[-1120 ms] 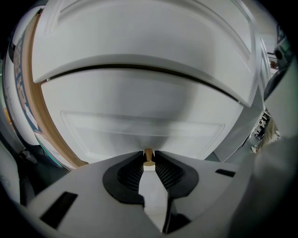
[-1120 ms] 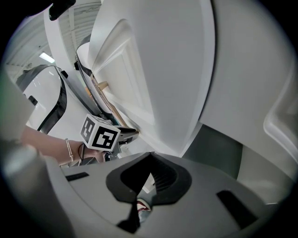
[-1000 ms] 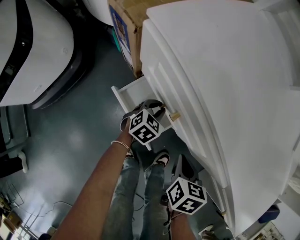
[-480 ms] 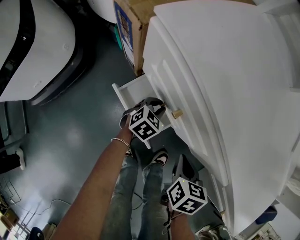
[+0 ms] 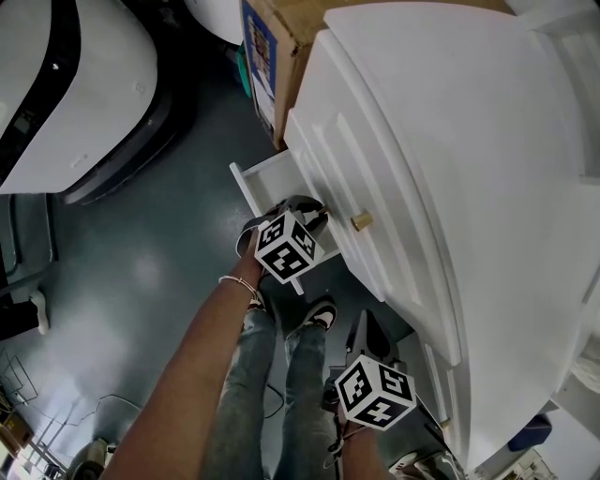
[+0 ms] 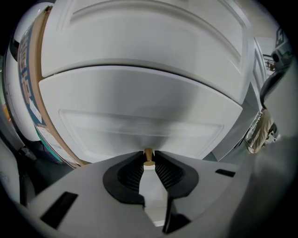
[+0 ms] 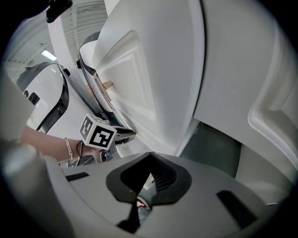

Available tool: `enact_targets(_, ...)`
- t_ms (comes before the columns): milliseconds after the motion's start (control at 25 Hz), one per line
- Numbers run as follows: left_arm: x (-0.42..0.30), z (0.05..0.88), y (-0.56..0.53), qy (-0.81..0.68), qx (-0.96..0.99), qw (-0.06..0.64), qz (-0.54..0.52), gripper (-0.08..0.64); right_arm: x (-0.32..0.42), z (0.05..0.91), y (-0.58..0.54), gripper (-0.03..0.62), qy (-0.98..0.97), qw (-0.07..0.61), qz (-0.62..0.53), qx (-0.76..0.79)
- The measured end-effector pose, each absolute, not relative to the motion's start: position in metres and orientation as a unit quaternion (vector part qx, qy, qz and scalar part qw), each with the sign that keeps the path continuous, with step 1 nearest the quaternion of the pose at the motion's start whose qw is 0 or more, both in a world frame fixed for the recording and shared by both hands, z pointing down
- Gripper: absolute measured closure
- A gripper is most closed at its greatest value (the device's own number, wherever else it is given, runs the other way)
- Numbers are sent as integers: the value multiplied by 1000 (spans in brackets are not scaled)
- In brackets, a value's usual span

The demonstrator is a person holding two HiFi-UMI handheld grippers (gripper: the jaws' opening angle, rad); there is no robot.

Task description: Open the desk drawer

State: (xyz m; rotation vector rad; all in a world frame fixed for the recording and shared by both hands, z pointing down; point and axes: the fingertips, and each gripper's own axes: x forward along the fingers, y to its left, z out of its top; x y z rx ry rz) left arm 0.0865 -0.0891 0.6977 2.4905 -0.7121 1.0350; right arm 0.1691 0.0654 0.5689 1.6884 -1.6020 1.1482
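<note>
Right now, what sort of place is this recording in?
Probably a workshop or storage hall, not an office: a bare grey floor, a cardboard box beside the white desk, and a large white-and-black shell.

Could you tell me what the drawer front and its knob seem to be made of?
Drawer front: probably painted wood or board; smooth matte white with a moulded panel outline. Knob: brass-coloured, likely metal, though tinted wood is possible; too small to be sure.
</note>
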Motion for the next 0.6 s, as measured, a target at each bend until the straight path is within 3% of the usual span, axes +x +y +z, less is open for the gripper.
enact_targets(600, 68, 699, -75, -266, 873, 183, 367, 474, 166, 566, 73, 586, -604, 276, 419, 620)
